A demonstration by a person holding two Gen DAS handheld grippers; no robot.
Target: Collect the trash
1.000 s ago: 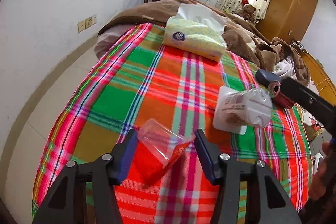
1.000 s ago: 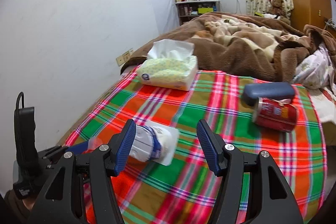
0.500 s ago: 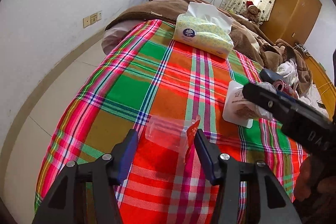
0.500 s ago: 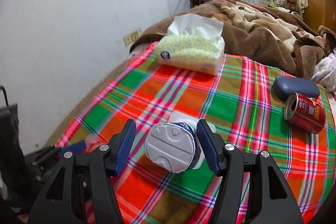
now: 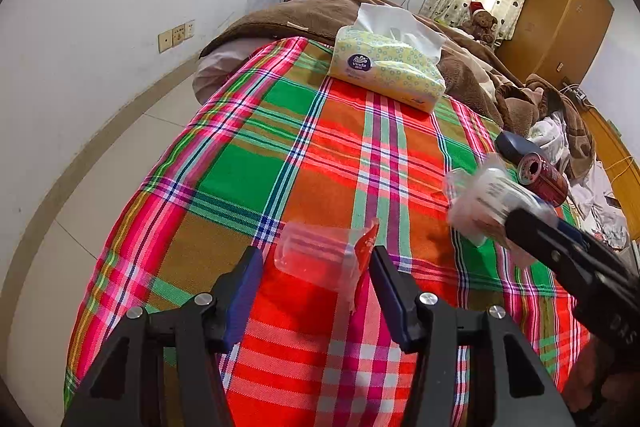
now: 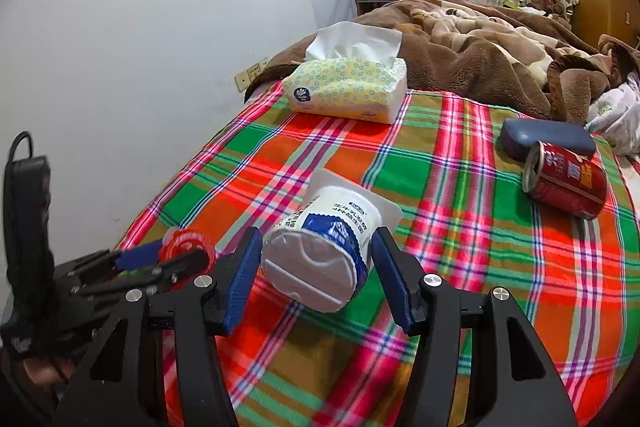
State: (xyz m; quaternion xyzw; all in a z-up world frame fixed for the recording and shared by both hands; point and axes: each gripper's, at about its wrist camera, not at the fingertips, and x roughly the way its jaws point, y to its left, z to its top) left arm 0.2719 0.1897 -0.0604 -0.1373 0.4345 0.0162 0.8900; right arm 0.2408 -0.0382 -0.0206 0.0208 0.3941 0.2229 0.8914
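Left gripper [image 5: 316, 261] wide open around clear plastic cup [image 5: 320, 257] near bed's foot edge; right gripper [image 6: 316, 259] clamps yogurt cup [image 6: 324, 247].

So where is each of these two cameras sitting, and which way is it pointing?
Left wrist view: rides on the left tongs, looking along the plaid bedspread at a clear plastic wrapper between its open fingers; the right tongs enter from the right.
Right wrist view: rides on the right tongs, looking up the bed at a yogurt cup between its fingers; the left tongs show at lower left.
Both share the tissue pack, red can and brown blanket.
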